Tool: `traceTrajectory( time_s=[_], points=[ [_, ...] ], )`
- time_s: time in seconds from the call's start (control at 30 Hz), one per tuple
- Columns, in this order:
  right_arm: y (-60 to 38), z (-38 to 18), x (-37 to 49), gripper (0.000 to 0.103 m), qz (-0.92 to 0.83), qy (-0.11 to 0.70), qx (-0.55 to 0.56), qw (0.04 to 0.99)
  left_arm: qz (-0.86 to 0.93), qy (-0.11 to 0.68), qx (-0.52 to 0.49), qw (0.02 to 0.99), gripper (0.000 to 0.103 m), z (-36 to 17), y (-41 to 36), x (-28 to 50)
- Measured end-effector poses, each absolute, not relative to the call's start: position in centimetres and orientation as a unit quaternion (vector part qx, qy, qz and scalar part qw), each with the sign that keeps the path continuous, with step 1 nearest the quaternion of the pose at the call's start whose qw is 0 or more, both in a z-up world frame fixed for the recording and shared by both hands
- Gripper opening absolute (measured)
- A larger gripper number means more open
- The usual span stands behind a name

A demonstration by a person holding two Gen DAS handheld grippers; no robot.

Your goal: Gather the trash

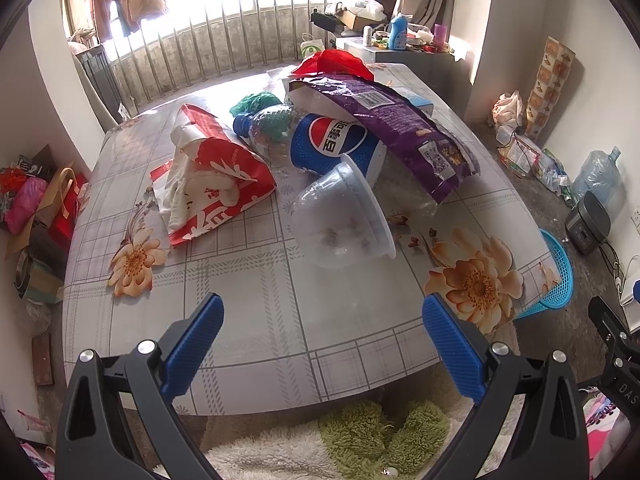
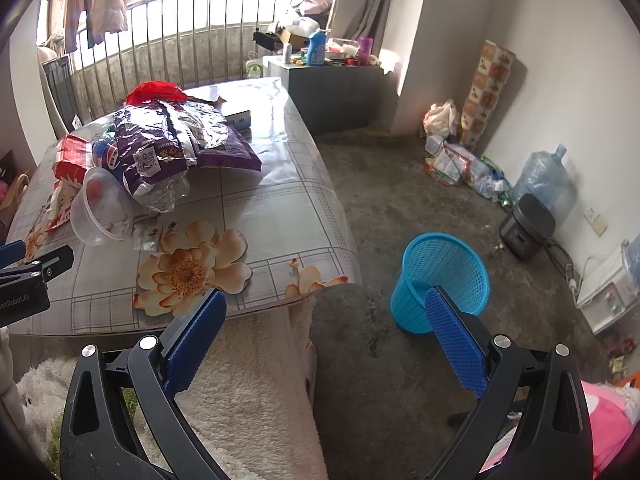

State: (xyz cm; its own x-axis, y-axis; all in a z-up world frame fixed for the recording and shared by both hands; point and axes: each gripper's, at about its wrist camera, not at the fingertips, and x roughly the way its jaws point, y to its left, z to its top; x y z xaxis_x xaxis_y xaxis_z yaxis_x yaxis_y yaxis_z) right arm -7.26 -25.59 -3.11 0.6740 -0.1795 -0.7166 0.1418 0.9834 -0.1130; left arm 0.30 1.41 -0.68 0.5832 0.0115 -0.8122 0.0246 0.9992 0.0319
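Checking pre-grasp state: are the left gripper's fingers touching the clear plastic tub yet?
Apart. The left wrist view shows the left gripper open, with bare tablecloth between its fingers and the clear plastic tub.

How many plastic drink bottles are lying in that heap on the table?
1 for sure: the Pepsi bottle, on its side between the red bag and the purple snack bag. More may be hidden underneath.

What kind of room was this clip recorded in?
Most likely a lived-in room of a home. A floral-covered table holds snack wrappers and a Pepsi bottle, clothes hang at a barred window, and a rice cooker sits on the floor.
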Motion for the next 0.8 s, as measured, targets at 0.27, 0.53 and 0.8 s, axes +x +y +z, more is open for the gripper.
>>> traceTrajectory(
  time_s=[0.27,0.53,0.8],
  points=[
    [-26.9,-2.6,-7.1,0.095,-0.102,0.387,-0.024,0.916,-0.009,0.454,0.026,0.890,0.097,-0.7,1.1,0.2],
    [-27.8,-2.6,-7.1,0.095,-0.112,0.385,-0.021,0.916,-0.010,0.451,0.030,0.892,0.097,-0.6,1.0,0.2],
    [-27.8,-2.6,-7.1,0.095,-0.111,0.385,-0.022,0.916,-0.007,0.450,0.032,0.893,0.097,-0.5,1.1,0.2]
  ],
)
